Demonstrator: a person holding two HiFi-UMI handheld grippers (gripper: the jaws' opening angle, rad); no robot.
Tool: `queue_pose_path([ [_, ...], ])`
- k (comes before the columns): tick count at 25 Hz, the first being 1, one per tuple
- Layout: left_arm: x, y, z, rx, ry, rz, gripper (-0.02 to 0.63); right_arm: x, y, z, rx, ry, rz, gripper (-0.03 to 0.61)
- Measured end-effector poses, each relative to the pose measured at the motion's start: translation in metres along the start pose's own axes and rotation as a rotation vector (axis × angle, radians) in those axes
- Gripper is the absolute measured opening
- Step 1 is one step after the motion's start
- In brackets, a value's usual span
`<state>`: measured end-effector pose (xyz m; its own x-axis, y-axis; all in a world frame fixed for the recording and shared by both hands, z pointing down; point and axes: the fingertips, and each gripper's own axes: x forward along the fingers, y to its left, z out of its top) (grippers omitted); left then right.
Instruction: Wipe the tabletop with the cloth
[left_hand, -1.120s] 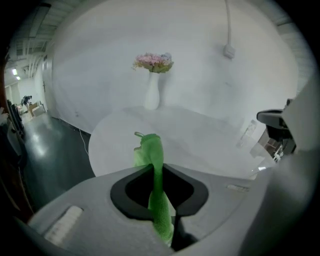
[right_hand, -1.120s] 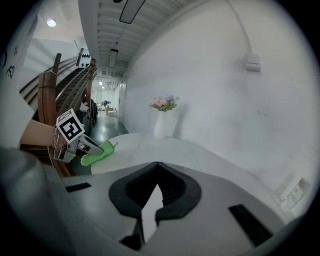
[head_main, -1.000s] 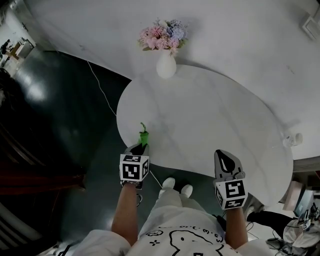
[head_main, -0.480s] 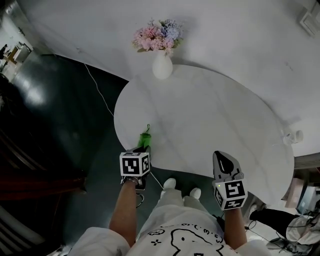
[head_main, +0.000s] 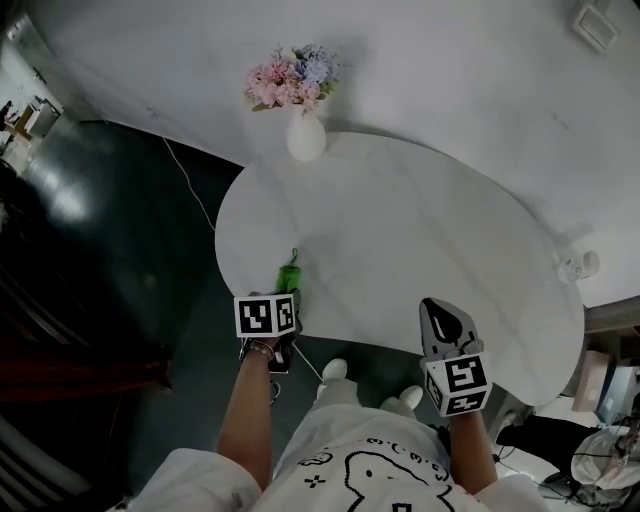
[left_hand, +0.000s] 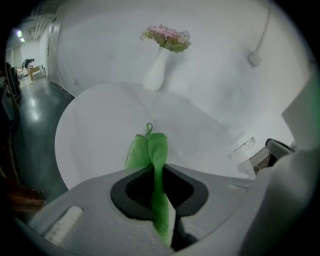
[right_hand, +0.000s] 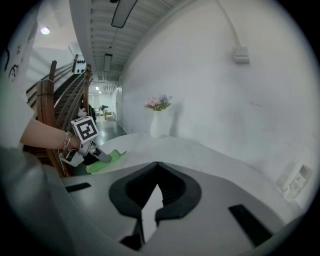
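A green cloth (head_main: 290, 276) (left_hand: 150, 150) lies folded on the white oval tabletop (head_main: 400, 240) close to its near-left edge, with a small loop at its far end. My left gripper (head_main: 281, 300) (left_hand: 157, 170) is shut on the cloth's near end, which runs back between the closed jaws. My right gripper (head_main: 446, 322) (right_hand: 157, 169) hovers over the table's near edge at the right, shut with nothing in it. In the right gripper view the left gripper (right_hand: 102, 156) and the cloth (right_hand: 105, 161) show at the left.
A white vase of pink and blue flowers (head_main: 304, 130) (left_hand: 158, 70) (right_hand: 157, 124) stands at the table's far edge by the white wall. A small white object (head_main: 574, 264) rests at the right rim. Dark floor (head_main: 120, 250) lies to the left, with a thin cable.
The left gripper with the cloth has slid slightly toward the near-left edge of the table. The head view has shifted, so the vase now sits further left. The right gripper holds its place.
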<state>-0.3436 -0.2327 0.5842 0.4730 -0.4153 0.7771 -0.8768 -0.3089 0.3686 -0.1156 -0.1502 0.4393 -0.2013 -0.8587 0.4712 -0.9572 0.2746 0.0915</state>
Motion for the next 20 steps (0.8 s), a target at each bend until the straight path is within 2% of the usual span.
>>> queue_pose_path([
  [4,0.008,-0.019,-0.001,-0.03,0.007,-0.036,0.048,-0.009,-0.016,-0.003,0.003,-0.002,-0.007,0.0],
  [9,0.013,-0.03,-0.004,-0.007,-0.007,0.005,0.048,-0.021,-0.028,-0.009,0.007,-0.011,-0.013,0.0],
  [13,0.016,-0.038,-0.005,-0.016,-0.007,0.006,0.048,-0.03,-0.032,-0.016,0.009,-0.01,-0.016,0.0],
  [20,0.022,-0.059,-0.011,0.018,-0.005,0.007,0.048,-0.051,-0.046,-0.03,0.025,-0.011,-0.041,0.0],
])
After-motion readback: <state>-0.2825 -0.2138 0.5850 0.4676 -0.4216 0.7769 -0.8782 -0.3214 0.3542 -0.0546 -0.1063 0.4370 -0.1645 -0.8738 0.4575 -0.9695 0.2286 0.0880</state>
